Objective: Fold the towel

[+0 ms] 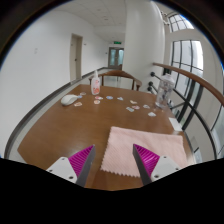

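A pale pink towel (140,149) with zigzag edges lies flat on the brown wooden table (60,130), just ahead of my fingers and reaching off toward the right. My gripper (115,160) is open, with the magenta pads (82,160) spread wide apart above the towel's near left corner. Nothing is held between the fingers. The towel's near edge passes between the fingertips.
At the far end of the table stand a bottle with a pink cap (96,84), a white object (68,99), a clear glass item (162,95) and several small white pieces (128,105). Chairs ring the table. Windows are at the right, a corridor behind.
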`<state>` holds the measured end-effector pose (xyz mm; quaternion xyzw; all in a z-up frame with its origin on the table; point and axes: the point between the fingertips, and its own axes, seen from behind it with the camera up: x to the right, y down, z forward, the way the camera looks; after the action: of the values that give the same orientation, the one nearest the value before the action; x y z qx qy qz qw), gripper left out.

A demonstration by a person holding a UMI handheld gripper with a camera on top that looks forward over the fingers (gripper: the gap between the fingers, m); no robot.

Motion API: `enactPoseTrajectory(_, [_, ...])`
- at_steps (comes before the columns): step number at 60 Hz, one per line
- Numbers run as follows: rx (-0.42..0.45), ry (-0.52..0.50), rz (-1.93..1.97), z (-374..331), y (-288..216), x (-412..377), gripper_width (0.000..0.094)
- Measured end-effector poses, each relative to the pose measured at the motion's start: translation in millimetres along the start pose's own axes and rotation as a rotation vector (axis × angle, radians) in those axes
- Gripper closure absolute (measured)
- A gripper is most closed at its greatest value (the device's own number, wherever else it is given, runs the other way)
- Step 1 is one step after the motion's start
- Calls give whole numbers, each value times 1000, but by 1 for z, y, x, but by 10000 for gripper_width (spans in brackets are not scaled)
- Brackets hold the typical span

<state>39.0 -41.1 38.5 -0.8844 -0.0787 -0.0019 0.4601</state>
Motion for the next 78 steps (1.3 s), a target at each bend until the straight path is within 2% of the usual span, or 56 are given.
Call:
enactPoseTrajectory(8, [-72,18,-23,46,11,-7,251])
enactPoseTrajectory(16, [-81,-21,20,60,14,-13,785])
enactPoseTrajectory(19, [-72,11,30,61,14,-4,902])
enactPoseTrajectory(29, [-43,53,13,58,9,1,934])
enactPoseTrajectory(34, [31,45,56,40,-24,13,934])
enactPoseTrajectory(41, [143,122,133,3,-67,81,933])
enactPoseTrajectory(45, [163,195,151,-17,-71,131,916])
enactPoseTrajectory(49, [136,244,156,-14,-52,173,911])
enactPoseTrajectory(54, [64,292,168,-11,-19,222,911])
enactPoseTrajectory(59, [-18,275,195,7,16,237,905])
enactPoseTrajectory(60, [-27,264,205,8,20,237,878])
enactPoseTrajectory(65, [-44,252,226,13,34,240,477])
enactPoseTrajectory(70, [-23,270,207,3,33,245,81])
enactPoseTrajectory(72, [-14,274,201,-3,29,245,119])
enactPoseTrajectory(78, [20,283,192,-26,24,237,85])
